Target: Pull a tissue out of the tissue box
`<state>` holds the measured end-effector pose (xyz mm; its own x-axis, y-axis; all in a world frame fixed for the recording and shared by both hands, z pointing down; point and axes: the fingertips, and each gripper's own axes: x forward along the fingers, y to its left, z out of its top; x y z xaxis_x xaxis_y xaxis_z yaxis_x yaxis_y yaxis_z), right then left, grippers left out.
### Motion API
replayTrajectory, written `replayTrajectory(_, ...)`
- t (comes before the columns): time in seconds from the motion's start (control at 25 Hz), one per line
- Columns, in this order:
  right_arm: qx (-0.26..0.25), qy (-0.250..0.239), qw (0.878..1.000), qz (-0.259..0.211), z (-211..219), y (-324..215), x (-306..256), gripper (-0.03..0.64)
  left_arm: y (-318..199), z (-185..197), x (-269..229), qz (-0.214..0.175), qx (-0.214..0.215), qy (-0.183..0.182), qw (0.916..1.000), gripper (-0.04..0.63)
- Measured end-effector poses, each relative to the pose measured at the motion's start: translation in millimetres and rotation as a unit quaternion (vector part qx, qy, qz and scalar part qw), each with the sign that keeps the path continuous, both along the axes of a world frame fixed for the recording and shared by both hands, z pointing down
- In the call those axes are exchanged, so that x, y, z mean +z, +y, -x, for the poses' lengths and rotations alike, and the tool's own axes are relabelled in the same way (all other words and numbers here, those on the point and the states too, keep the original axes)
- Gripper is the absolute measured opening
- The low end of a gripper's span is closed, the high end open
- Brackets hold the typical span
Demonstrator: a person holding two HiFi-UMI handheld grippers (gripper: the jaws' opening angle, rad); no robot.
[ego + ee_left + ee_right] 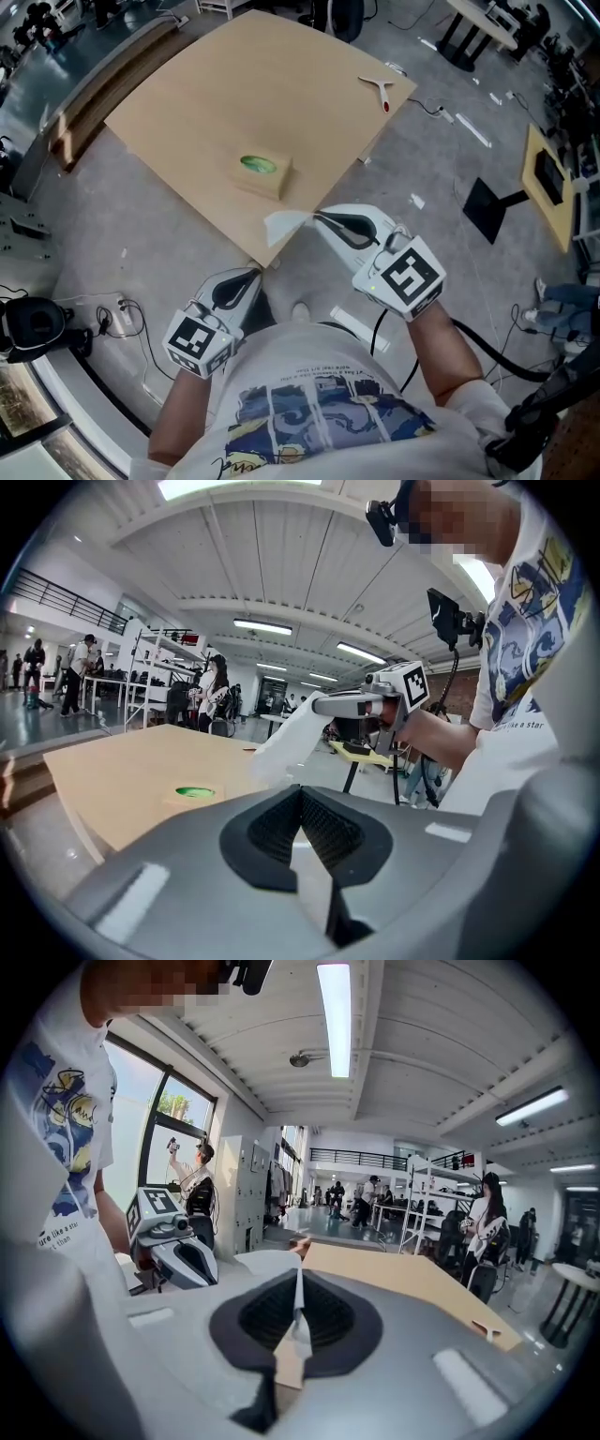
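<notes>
A tan tissue box (261, 174) with a green oval top sits on the wooden table (187, 84), near its closest corner. My right gripper (319, 217) hovers just off that corner, shut on a white tissue (285, 225) that hangs free of the box. In the left gripper view the tissue (289, 741) droops from the right gripper (323, 705), with the box (194, 793) lying farther left. In the right gripper view a strip of tissue (298, 1321) is pinched between the jaws. My left gripper (255, 274) is lower, beside the table corner, with its jaws together and nothing in them.
A small tool with a red tip (378, 91) lies at the table's far right corner. Wooden planks (103, 75) lean by the left edge. Black headphones (33, 323) and cables lie on the floor at left. A black stand base (492, 208) is on the floor at right.
</notes>
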<state>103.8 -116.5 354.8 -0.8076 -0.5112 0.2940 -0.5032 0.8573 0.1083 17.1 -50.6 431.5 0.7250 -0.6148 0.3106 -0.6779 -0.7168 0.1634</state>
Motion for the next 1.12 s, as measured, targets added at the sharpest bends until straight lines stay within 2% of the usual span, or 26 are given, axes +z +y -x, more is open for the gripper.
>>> replayTrajectory(0.52, -0.002, -0.021, 1.000, 0.007, -0.6, 36.8, -15.5, 0.003, 9.2, -0.7, 8.5, 0.012, 0.006, -0.004, 0.9999, 0.003)
replayTrajectory(0.8, 0.002, -0.029, 1.000, 0.007, -11.7, 47.2, -12.9, 0.003, 11.4, -13.8, 10.8, 0.009, 0.014, -0.013, 0.9998, 0.003)
replayTrajectory(1.12, -0.006, -0.035, 0.999, 0.011, -7.6, 48.7, -13.9, 0.003, 12.5, -8.0, 13.4, 0.009, 0.010, -0.019, 0.9997, 0.003)
